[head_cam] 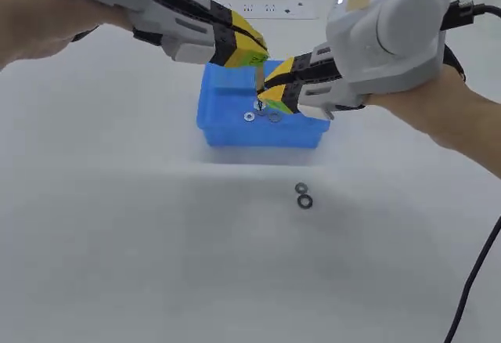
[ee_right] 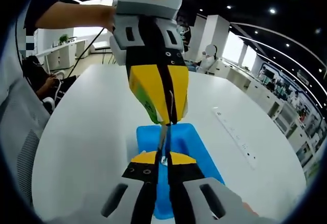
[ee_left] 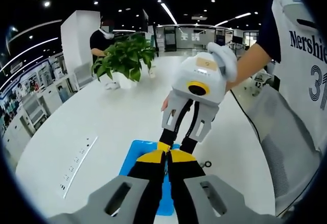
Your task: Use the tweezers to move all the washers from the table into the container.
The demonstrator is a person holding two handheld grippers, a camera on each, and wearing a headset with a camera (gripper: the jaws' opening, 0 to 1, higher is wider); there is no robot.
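Holds tweezers in left gripper and right gripper, jaws pinched narrow, over container. Finds two washers on table, more inside. Expect light, stiff, slippery rings; pinch across one rim.

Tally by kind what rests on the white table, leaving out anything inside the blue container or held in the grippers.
Small metal ring washers: 2
Blue rectangular plastic container: 1
White power strip: 1
Total: 4
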